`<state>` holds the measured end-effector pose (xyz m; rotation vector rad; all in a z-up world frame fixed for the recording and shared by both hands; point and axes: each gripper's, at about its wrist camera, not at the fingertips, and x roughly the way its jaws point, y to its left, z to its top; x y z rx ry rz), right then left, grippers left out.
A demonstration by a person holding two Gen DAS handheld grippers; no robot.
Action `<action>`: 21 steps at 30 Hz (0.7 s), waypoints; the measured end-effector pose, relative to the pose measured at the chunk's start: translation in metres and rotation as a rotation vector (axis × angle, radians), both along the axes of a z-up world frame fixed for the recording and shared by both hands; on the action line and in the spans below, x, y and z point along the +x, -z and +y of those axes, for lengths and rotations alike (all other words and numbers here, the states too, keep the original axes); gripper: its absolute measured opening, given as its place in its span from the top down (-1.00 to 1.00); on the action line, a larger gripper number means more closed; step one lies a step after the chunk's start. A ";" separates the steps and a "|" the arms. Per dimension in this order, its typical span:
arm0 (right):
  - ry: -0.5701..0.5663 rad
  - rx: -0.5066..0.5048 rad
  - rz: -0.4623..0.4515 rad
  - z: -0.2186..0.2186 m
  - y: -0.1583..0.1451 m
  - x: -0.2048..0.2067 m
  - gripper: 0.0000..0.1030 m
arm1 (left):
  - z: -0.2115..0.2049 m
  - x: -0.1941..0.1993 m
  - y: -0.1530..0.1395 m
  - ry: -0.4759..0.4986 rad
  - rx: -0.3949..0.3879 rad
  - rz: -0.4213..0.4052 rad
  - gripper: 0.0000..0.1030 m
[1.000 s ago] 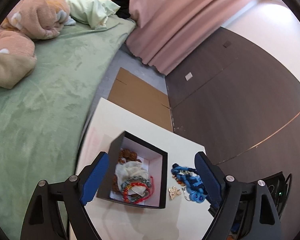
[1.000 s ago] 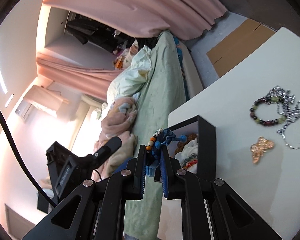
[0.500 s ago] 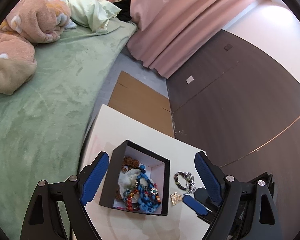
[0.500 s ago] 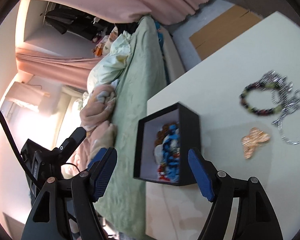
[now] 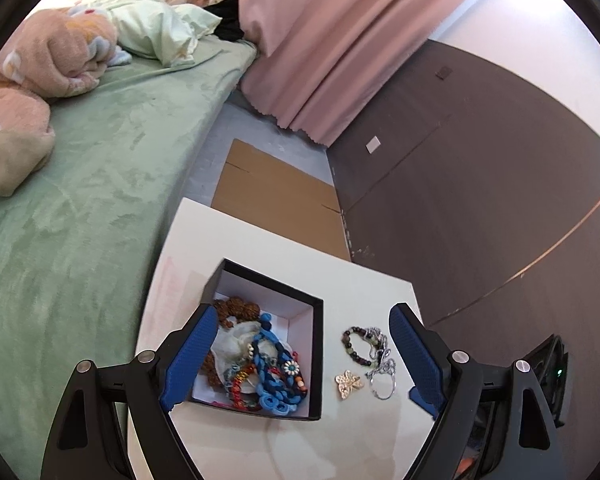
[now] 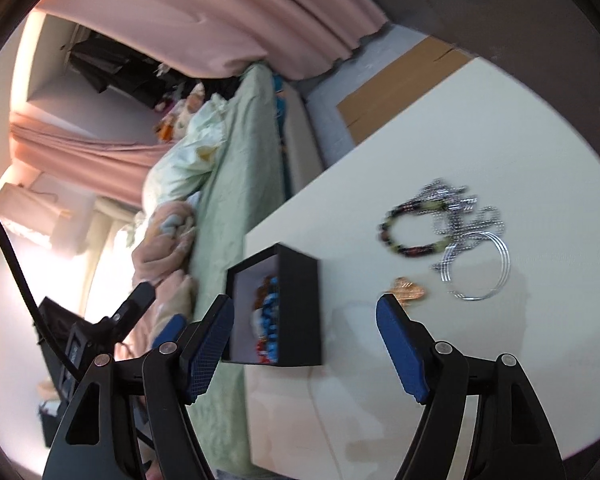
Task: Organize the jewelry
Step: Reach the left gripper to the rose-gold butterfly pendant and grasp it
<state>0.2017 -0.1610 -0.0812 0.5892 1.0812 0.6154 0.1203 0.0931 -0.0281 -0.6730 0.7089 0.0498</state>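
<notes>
A black box [image 5: 317,360] with a white lining stands on the white table [image 5: 260,248]. It holds several bracelets and a blue chain necklace [image 5: 276,380]. Right of the box lie a gold butterfly brooch [image 5: 348,384], a dark bead bracelet [image 5: 354,346] and silver chains with hoops [image 5: 382,376]. My left gripper [image 5: 304,318] hangs open above the box, empty. My right gripper [image 6: 305,306] is open and empty too, above the box [image 6: 300,300] and near the brooch [image 6: 408,290], bracelet [image 6: 412,232] and silver pieces [image 6: 476,264]. The blue necklace [image 6: 270,312] shows inside the box.
A bed with a green cover [image 5: 80,200], pillows and a pink blanket runs along the table's left side. Flat cardboard [image 5: 276,196] lies on the floor beyond the table. Pink curtains [image 5: 340,40] and a dark wall panel [image 5: 480,200] stand behind.
My right gripper was shut on the blue necklace above the box. It has opened, the necklace now lies in the box, and the gripper has drawn back toward the loose pieces.
</notes>
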 end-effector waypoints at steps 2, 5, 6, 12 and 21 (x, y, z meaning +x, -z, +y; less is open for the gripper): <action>0.036 -0.026 0.013 -0.013 0.002 0.001 -0.48 | -0.009 0.001 0.000 0.013 0.021 0.003 -0.71; 0.072 -0.026 0.030 -0.029 0.004 0.002 -0.63 | -0.023 0.004 0.000 0.040 0.038 0.003 -0.71; 0.081 -0.025 0.031 -0.034 0.004 0.001 -0.68 | -0.027 0.005 0.000 0.049 0.044 0.004 -0.71; 0.130 -0.012 0.038 -0.062 0.004 -0.001 -0.81 | -0.053 0.008 0.001 0.101 0.083 0.013 -0.71; 0.183 0.021 0.070 -0.110 0.006 -0.003 -0.81 | -0.096 0.018 -0.001 0.198 0.184 0.060 -0.70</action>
